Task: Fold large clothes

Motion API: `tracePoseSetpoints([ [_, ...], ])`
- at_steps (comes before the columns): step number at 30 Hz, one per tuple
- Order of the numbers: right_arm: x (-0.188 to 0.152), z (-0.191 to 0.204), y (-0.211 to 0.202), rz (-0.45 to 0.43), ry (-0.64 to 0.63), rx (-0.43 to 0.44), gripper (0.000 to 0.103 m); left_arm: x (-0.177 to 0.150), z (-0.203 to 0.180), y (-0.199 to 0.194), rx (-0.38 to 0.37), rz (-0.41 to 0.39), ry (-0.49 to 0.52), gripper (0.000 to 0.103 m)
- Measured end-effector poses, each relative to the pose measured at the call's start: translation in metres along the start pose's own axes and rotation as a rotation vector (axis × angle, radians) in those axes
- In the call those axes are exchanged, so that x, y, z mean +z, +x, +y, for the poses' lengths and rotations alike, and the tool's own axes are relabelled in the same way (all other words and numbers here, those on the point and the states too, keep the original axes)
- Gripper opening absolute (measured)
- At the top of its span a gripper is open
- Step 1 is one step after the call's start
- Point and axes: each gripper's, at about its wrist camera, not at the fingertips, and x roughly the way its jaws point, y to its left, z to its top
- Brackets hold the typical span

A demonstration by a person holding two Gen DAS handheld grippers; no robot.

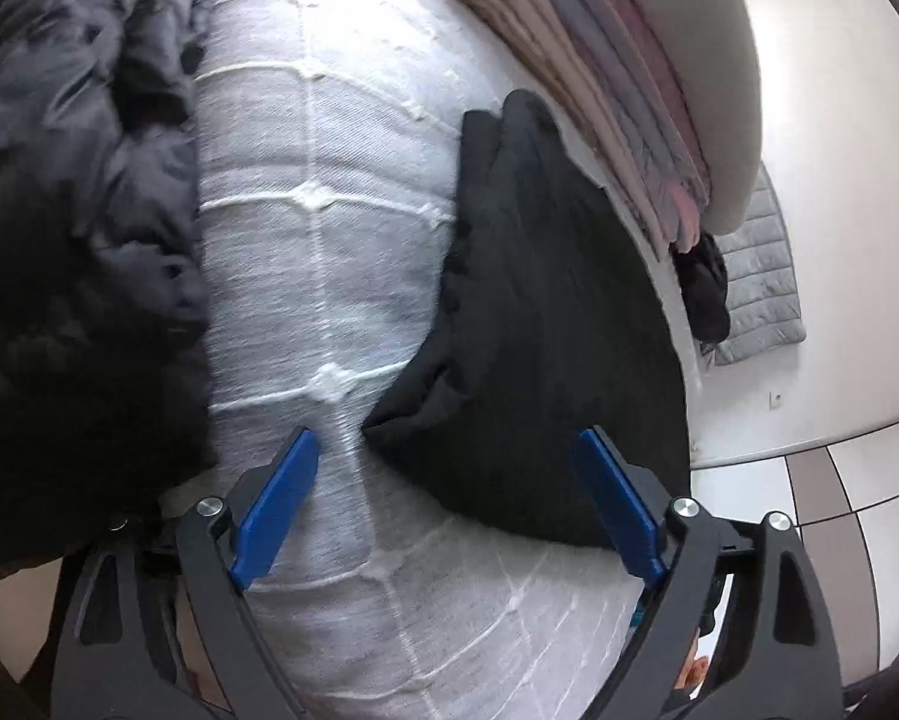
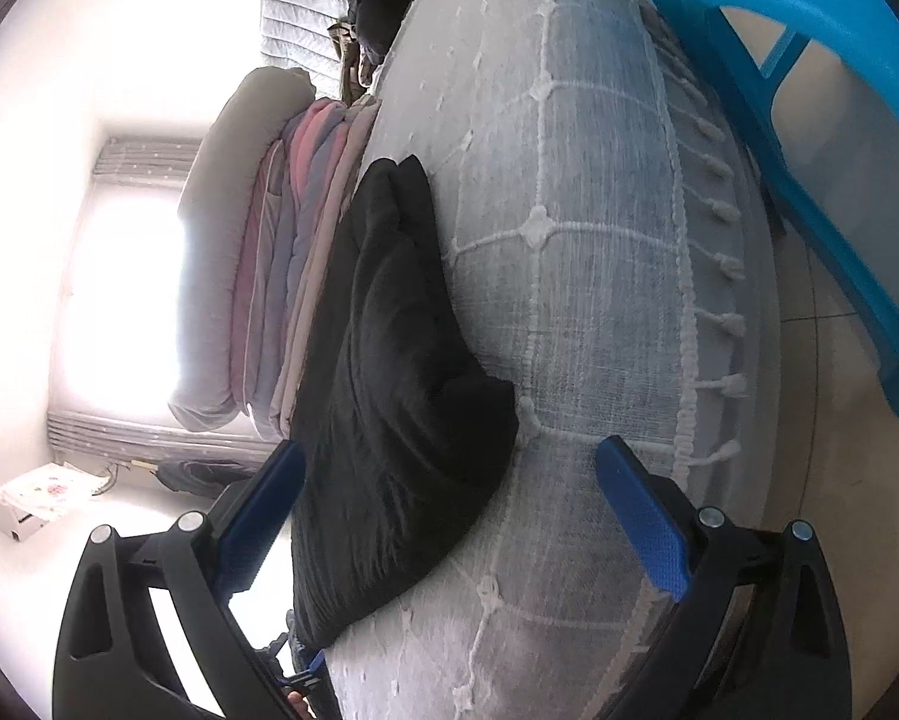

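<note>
A black folded garment [image 1: 545,324] lies on the white textured bed cover [image 1: 317,180], near the bed's right edge in the left wrist view. My left gripper [image 1: 446,435] hangs open just short of the garment's near corner, its blue pads [image 1: 281,504] wide apart and touching nothing. The right wrist view is rolled onto its side; there the same garment [image 2: 389,390] rests on the cover [image 2: 599,276]. My right gripper [image 2: 452,444] is open too, with the garment's corner lying between its fingers in the picture and no pad pressing on it.
A crumpled heap of dark clothes [image 1: 77,210] fills the bed's left side. A stack of folded blankets [image 1: 617,90] sits behind the black garment. A blue plastic chair [image 2: 809,120] stands beside the bed. A grey quilted mat [image 1: 755,276] leans on the wall above tiled floor [image 1: 839,492].
</note>
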Motion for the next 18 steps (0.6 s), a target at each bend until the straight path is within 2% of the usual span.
tracePoseSetpoints([
  [5,0.001,0.003,-0.002,-0.038,-0.017,0.019,0.095,-0.003,-0.013,0.003,-0.014,-0.010,0.041,0.084],
  [8,0.002,0.010,-0.003,-0.039,-0.046,0.046,0.095,-0.004,-0.017,-0.002,-0.047,-0.008,0.047,0.084],
  [13,0.008,0.006,0.004,-0.027,-0.032,0.047,0.095,-0.005,-0.019,0.007,0.032,0.018,0.073,0.084],
  [18,0.006,0.005,0.006,-0.031,-0.039,0.053,0.095,-0.010,-0.034,0.016,0.121,0.001,0.159,0.084],
])
